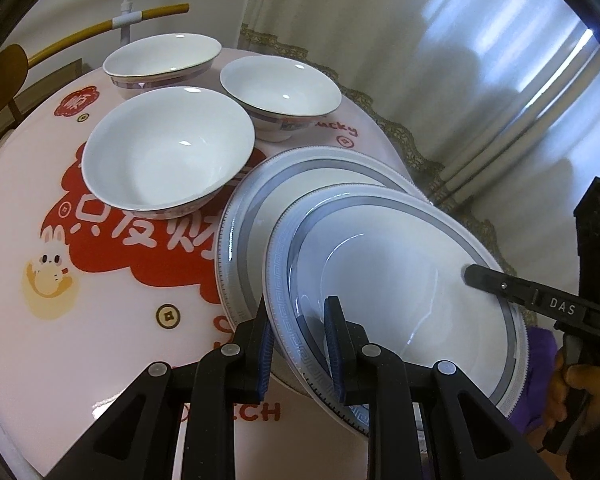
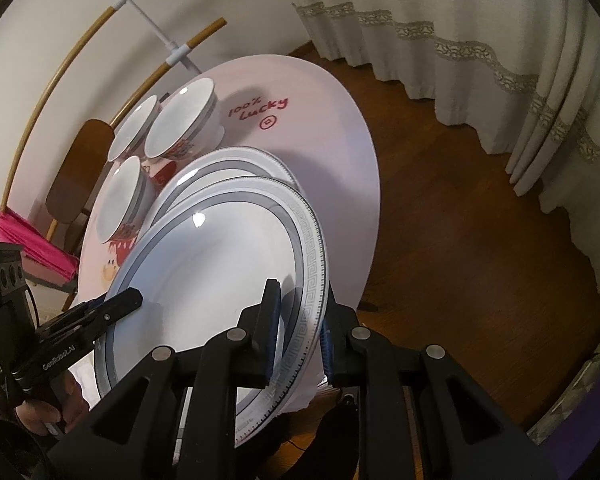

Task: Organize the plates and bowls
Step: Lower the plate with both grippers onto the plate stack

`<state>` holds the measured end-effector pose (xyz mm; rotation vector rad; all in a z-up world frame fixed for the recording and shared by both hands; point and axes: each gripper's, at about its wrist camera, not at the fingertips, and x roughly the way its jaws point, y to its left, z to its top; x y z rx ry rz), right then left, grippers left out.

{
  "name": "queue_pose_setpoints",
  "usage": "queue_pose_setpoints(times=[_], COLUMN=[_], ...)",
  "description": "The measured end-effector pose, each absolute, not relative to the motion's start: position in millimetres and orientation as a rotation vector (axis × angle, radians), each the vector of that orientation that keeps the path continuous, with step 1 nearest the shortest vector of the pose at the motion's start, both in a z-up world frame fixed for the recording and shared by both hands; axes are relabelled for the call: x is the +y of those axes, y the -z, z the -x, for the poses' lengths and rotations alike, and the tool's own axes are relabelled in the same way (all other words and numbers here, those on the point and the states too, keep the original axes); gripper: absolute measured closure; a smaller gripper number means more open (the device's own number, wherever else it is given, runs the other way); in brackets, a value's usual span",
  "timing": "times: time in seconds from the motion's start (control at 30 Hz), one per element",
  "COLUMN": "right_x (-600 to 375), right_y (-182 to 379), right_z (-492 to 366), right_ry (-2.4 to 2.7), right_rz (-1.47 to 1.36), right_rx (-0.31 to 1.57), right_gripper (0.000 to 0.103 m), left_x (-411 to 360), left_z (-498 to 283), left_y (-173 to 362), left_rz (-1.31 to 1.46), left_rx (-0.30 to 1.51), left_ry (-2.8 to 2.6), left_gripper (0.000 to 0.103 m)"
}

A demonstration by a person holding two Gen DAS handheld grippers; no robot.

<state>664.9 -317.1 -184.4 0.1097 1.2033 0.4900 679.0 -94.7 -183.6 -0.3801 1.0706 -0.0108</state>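
I hold a white plate with a grey patterned rim (image 1: pixel 400 280) (image 2: pixel 204 280) by opposite edges, slightly tilted. It overlaps a matching plate (image 1: pixel 260 200) (image 2: pixel 228 160) that lies on the round pink table (image 1: pixel 100 320) (image 2: pixel 320 120). My left gripper (image 1: pixel 300 344) (image 2: pixel 116 304) is shut on the near rim in the left wrist view. The right gripper (image 2: pixel 300 332) (image 1: pixel 484 280) is shut on the opposite rim. Three white bowls stand upright beyond the plates: a near one (image 1: pixel 168 148) (image 2: pixel 124 200), a right one (image 1: pixel 280 88) (image 2: pixel 180 120) and a far one (image 1: pixel 160 58) (image 2: pixel 134 132).
The held plate juts past the table's edge over a dark wooden floor (image 2: pixel 460 240). White curtains (image 2: pixel 460 40) hang behind. A brown chair back (image 2: pixel 80 168), a pink cloth (image 2: pixel 24 236) and a bamboo-and-white rack (image 2: pixel 172 48) stand past the far side.
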Motion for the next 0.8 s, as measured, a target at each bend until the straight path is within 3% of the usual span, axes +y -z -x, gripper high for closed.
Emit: queue_pose_setpoints(times=[0.8], right_x=[-295], right_y=[195], right_z=[-674], right_ry=[-0.376], right_rz=[-0.04], right_rx=[1.2], right_gripper=[0.076], left_x=[-100], left_z=[-677], left_y=[182], left_rz=[0.323], left_rx=[1.054], left_ry=[-0.057], left_gripper=[0.084])
